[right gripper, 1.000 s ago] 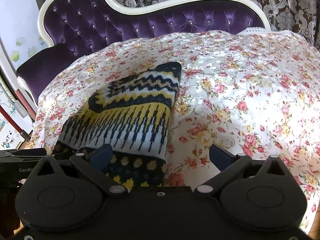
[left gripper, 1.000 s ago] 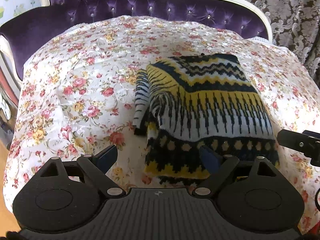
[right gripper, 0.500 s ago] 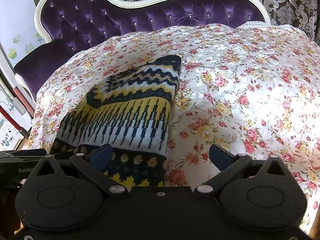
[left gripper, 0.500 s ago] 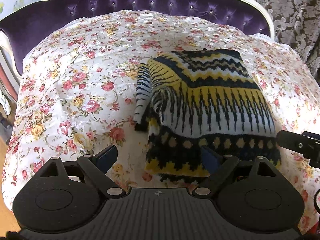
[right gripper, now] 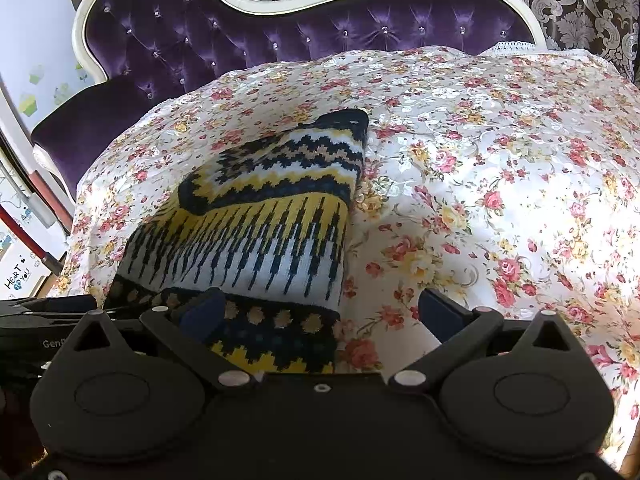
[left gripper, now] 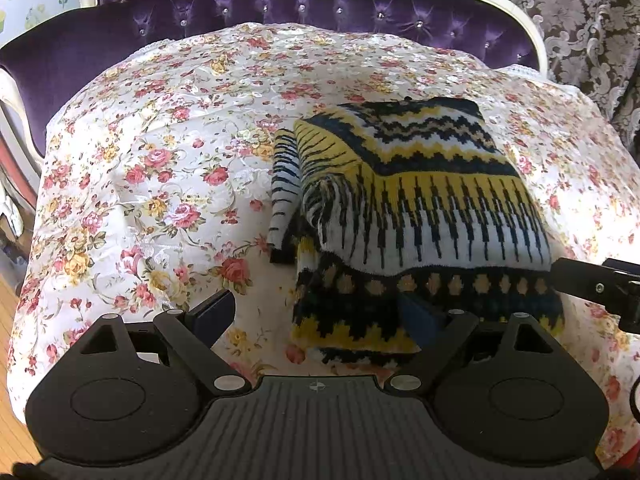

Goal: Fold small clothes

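A small knitted sweater (left gripper: 416,208) in yellow, white and dark navy zigzag bands lies folded on the floral cloth; it also shows in the right wrist view (right gripper: 260,224). A sleeve edge sticks out on its left side (left gripper: 284,184). My left gripper (left gripper: 316,314) is open and empty, hovering at the sweater's near hem, its right finger over the hem. My right gripper (right gripper: 320,312) is open and empty, its left finger over the hem's right part. The right gripper's finger (left gripper: 592,286) shows at the left view's right edge.
The floral cloth (left gripper: 160,184) covers a purple tufted sofa (right gripper: 280,40) with a white frame. Patterned curtains (right gripper: 580,0) hang behind. A wooden floor (left gripper: 8,312) shows at the far left, below the cloth's edge.
Both grippers have drawn back a little from the sweater and risen slightly. The sweater has not moved. Both grippers stay open.
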Tool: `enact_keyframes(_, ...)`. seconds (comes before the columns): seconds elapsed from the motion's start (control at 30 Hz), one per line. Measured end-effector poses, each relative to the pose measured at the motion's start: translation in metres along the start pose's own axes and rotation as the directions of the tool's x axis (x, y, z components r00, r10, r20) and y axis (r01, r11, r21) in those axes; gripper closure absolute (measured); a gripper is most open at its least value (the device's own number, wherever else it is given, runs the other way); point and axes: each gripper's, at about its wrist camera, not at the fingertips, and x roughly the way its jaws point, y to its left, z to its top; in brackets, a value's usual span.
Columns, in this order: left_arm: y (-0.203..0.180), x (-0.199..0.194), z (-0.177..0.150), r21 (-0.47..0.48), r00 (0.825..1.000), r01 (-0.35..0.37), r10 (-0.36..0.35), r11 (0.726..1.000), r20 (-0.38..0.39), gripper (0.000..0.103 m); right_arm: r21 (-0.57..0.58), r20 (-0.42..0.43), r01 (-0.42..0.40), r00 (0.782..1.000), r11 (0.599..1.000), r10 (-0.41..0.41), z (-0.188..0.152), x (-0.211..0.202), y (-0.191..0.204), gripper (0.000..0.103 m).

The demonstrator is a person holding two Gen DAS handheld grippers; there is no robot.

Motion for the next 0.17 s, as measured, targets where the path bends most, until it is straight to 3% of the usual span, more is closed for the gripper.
enact_keyframes(0.17, 0.0006, 0.0006, 0.0004, -0.002, 1.0, 0.001, -0.001, 1.0, -0.001, 0.015, 0.003, -0.004, -0.005, 1.0, 1.0, 0.005, -0.001, 0.0014, -0.0005, 0.001)
